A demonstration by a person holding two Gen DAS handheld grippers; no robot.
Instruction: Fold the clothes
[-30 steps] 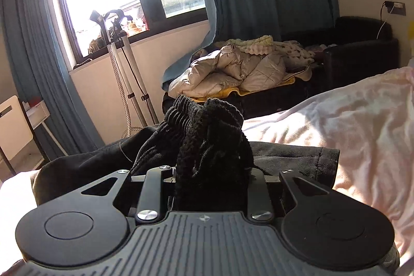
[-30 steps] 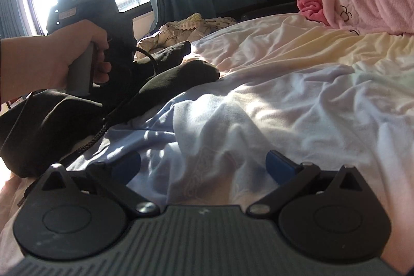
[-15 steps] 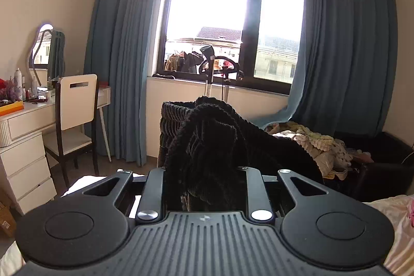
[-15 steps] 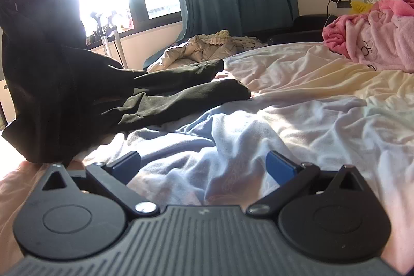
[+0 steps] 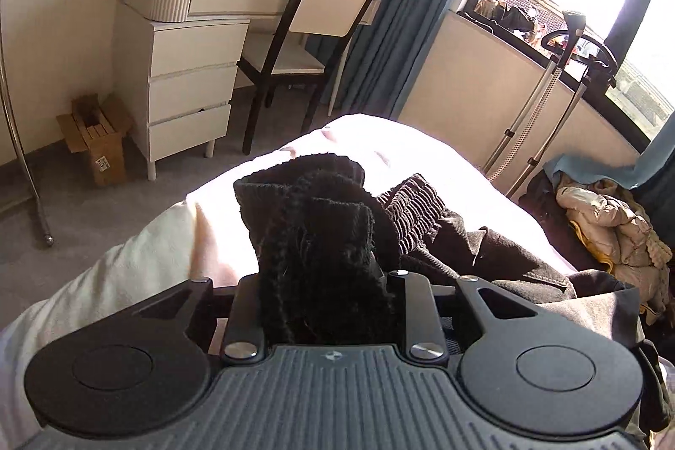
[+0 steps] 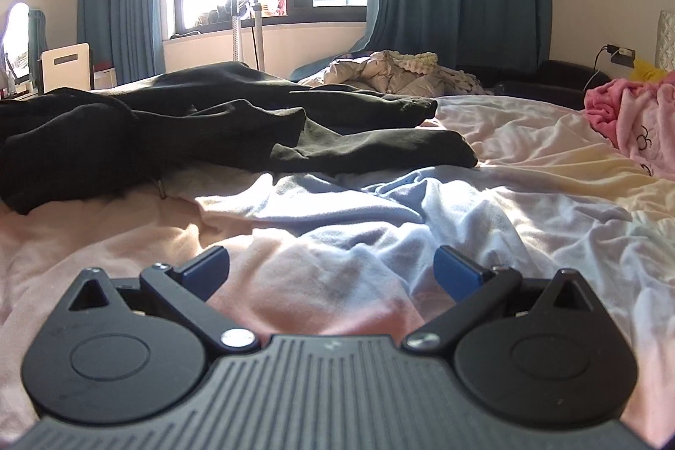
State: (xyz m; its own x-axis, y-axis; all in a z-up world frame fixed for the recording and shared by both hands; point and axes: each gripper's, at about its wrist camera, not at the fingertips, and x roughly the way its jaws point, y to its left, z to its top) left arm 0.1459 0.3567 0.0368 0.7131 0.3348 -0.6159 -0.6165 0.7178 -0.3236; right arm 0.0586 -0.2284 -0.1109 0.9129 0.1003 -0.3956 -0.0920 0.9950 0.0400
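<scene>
Lowered since a moment ago, the black trousers (image 5: 422, 222) sprawl on the bed (image 6: 506, 176), waistband clenched in the left gripper (image 5: 325, 281), right gripper (image 6: 331, 268) released at six o'clock.

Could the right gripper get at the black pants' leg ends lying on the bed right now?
Probably yes. The right gripper is open and holds nothing, and only rumpled pastel bedsheet lies between it and the black pants' leg ends.

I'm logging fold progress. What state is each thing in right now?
left gripper: shut on black trousers
black trousers: unfolded, sprawled on bed
right gripper: open, holding nothing
bed sheet: rumpled
pink garment: heaped, unfolded
</scene>
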